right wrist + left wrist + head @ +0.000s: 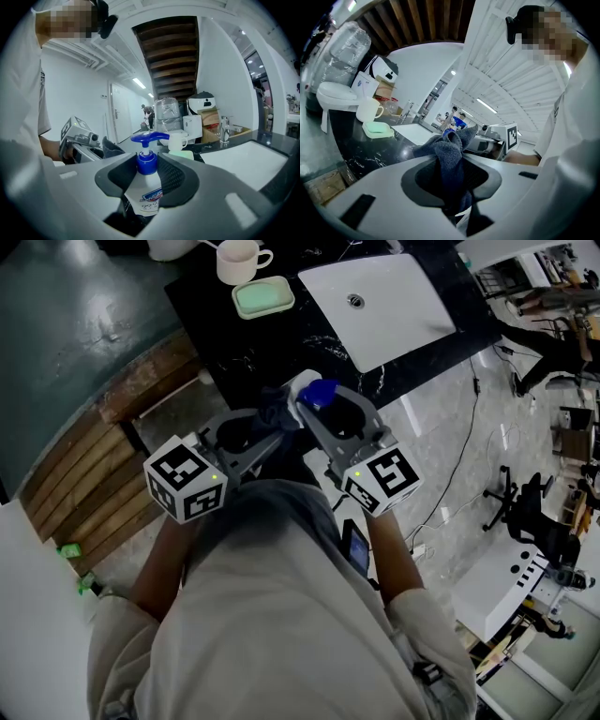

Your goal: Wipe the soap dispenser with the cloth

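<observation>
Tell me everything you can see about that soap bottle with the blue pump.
The soap dispenser is a white plastic bottle with a printed label, a blue collar and a blue pump head. It stands upright, clamped around its neck and shoulders by the right gripper's dark ribbed jaws. The dark blue cloth is close beside it; contact cannot be told.

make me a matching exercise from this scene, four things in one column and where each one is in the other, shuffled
Things:
1. cloth
2. soap dispenser
3. mug
4. sink

Places:
A. clamped in the right gripper
B. set into the black counter
C. clamped in the left gripper
D. standing next to the green soap dish

Pairs: 1-C, 2-A, 3-D, 4-B
</observation>
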Available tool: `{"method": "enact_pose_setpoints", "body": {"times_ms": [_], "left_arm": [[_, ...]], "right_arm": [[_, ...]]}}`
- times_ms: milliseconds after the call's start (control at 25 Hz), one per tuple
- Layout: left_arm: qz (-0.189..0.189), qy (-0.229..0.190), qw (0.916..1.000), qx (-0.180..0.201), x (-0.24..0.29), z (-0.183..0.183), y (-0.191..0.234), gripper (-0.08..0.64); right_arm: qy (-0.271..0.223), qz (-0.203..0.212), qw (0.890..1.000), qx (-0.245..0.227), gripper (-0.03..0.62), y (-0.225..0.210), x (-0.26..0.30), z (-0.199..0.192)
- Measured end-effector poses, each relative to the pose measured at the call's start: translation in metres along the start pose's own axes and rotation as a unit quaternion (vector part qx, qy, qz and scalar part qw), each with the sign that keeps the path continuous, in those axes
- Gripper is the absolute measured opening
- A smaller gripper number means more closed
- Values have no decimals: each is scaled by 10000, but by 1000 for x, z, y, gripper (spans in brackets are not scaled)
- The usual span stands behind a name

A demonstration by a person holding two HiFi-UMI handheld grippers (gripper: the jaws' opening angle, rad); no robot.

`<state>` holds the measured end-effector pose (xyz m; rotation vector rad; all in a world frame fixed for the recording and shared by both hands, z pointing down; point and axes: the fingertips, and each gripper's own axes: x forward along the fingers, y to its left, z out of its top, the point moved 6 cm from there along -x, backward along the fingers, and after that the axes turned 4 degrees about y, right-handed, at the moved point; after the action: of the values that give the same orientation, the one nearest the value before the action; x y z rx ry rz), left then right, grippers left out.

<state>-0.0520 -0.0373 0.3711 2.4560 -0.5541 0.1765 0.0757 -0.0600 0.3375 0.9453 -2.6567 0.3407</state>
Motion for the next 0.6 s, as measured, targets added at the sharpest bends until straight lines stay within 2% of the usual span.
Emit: {"method": "enact_pose_setpoints", "body": {"times_ms": [120,280,440,600], "left_arm": [[28,234,9994,259,1,-2,-1,100],[222,703,9945,749,4,-11,-2,100],[353,833,9922,862,5,-16,0,100],[761,1208,9825,1193,8,-24,6,100]], "right_arm": [[-17,2,10000,22,129,0,0,0],[-31,-10,10000,55,129,-1,-1,1],[-45,-6,10000,64,129,0,0,0],[-41,8,10000,53,129,1,0,1]]}}
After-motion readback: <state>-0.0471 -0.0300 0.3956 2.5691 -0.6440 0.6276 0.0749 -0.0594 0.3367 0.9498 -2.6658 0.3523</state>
